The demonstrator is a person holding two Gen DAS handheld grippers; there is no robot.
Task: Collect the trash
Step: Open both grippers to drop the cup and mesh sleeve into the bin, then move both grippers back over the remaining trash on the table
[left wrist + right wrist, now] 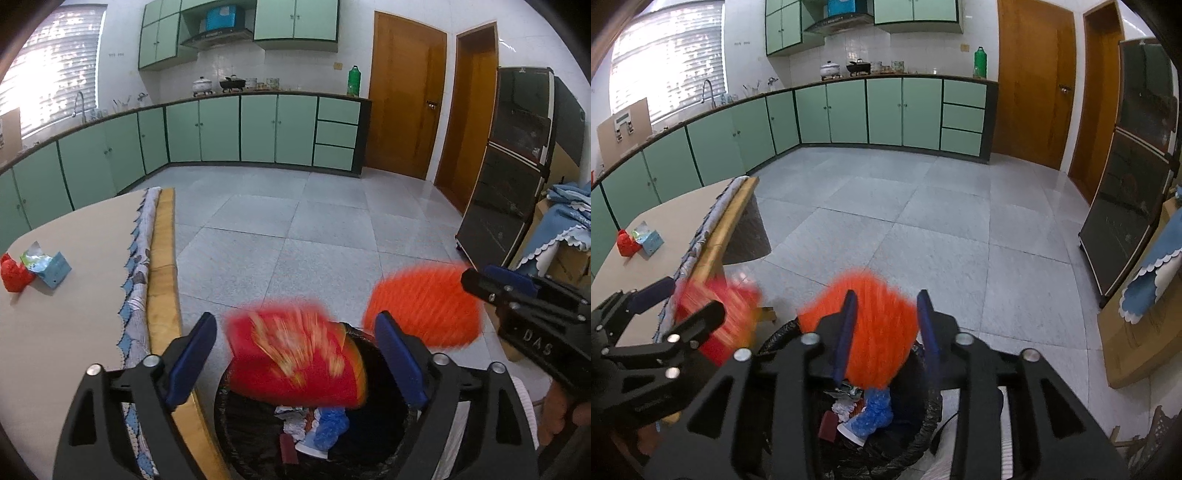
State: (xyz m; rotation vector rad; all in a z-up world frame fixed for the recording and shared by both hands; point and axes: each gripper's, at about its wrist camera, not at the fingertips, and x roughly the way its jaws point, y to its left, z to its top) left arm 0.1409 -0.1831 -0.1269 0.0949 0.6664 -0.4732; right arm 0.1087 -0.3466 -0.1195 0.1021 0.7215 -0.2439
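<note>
A black-lined trash bin [236,443] [775,339] stands below both grippers, with a blue spotted wrapper [332,424] and other scraps inside. My left gripper [295,328] is open over it. A red packet [295,362] [716,317] hangs smeared by motion between its jaws, clear of both pads. My right gripper [886,299] [480,275] is open too. An orange crumpled piece [879,328] [421,306] is blurred between and around its fingers. On the table [74,332] lie a red crumpled bag [13,275] [626,243] and a teal carton [51,267] [650,240].
The table's wooden edge [162,266] and a patterned cloth [138,258] run just left of the bin. A black cabinet [509,166] and cardboard boxes under blue cloth [1152,280] stand on the right. Tiled floor [923,206] stretches to the green cabinets [221,129].
</note>
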